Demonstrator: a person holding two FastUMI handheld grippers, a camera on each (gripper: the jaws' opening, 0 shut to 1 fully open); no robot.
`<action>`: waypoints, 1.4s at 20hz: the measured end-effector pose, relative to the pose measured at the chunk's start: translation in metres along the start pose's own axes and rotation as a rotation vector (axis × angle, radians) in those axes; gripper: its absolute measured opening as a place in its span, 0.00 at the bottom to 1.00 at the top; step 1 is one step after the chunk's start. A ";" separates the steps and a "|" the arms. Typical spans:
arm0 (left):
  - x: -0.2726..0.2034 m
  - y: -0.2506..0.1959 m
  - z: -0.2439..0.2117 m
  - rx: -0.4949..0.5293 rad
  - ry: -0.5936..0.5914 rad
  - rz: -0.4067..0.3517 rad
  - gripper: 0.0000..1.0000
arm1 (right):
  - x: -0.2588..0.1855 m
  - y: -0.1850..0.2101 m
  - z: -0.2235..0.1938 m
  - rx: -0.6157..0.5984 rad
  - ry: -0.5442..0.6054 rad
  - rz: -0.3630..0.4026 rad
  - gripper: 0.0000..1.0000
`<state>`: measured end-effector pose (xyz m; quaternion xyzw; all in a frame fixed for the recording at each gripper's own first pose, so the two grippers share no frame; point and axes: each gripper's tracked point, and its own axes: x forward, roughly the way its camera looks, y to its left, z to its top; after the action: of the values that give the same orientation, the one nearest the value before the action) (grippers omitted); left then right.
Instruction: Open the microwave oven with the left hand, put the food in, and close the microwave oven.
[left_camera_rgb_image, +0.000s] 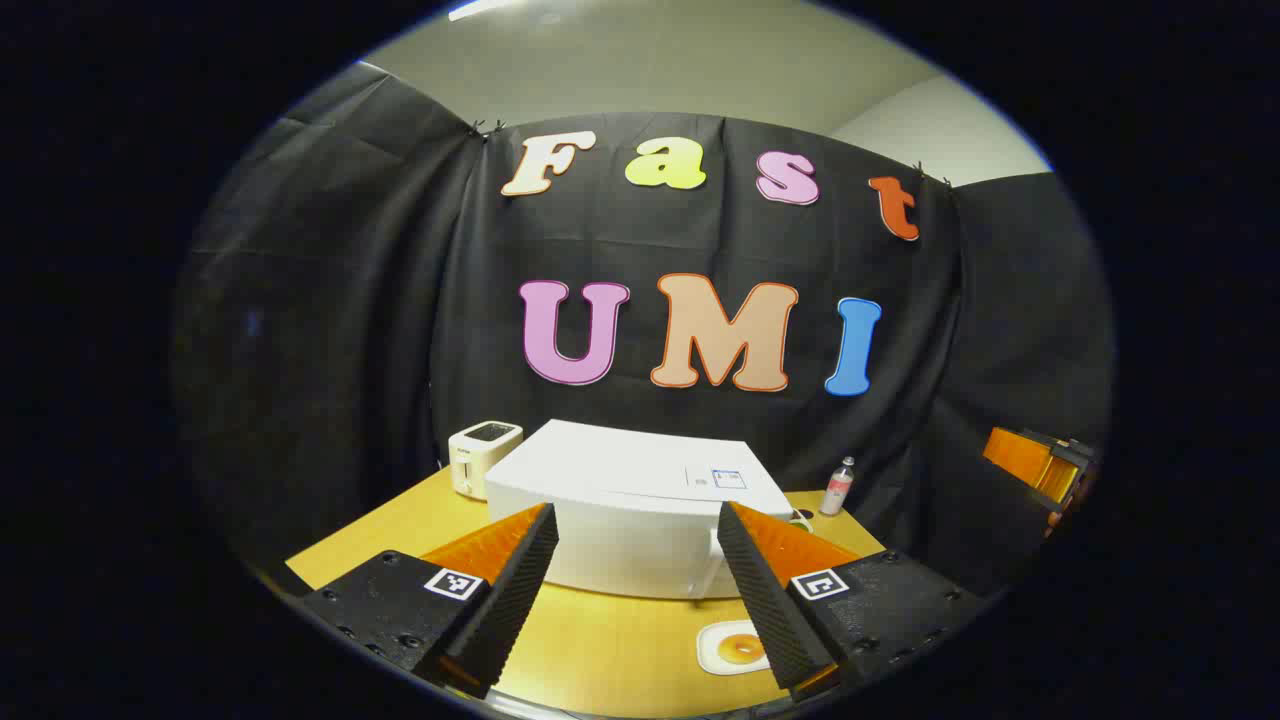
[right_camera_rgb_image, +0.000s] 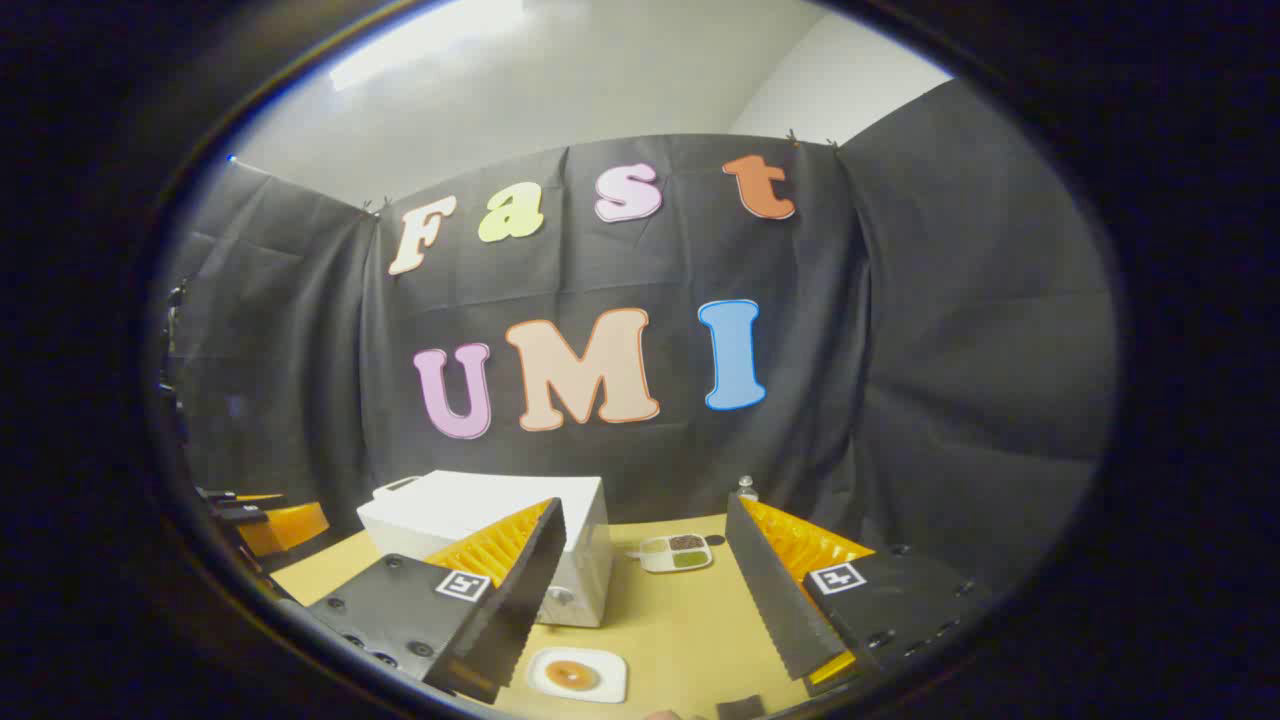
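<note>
Progress: nothing done yet, microwave oven (left_camera_rgb_image: 640, 510) looked shut, mid-tabletop toward the back edge | food plate (right_camera_rgb_image: 577, 674) sat before it near the front edge | left gripper (left_camera_rgb_image: 637, 590) spread, empty | right gripper (right_camera_rgb_image: 640, 590) spread, empty | left gripper view added toaster (left_camera_rgb_image: 483, 455); right gripper view added divided dish (right_camera_rgb_image: 676, 552)
</note>
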<state>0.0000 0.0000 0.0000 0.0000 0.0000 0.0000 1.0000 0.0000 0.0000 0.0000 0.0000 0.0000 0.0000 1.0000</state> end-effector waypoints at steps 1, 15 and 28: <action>0.005 0.005 0.004 0.002 -0.009 -0.020 0.94 | 0.001 0.011 0.002 -0.004 -0.009 -0.016 0.92; 0.004 0.064 -0.001 0.028 0.036 0.011 0.96 | -0.008 0.033 0.001 -0.113 0.036 -0.122 0.92; 0.010 0.023 -0.026 0.009 0.091 -0.028 0.96 | -0.003 -0.023 -0.017 -0.058 0.110 -0.165 0.92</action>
<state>0.0098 0.0230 -0.0263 0.0046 0.0452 -0.0141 0.9989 -0.0028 -0.0229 -0.0170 -0.0290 0.0549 -0.0823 0.9947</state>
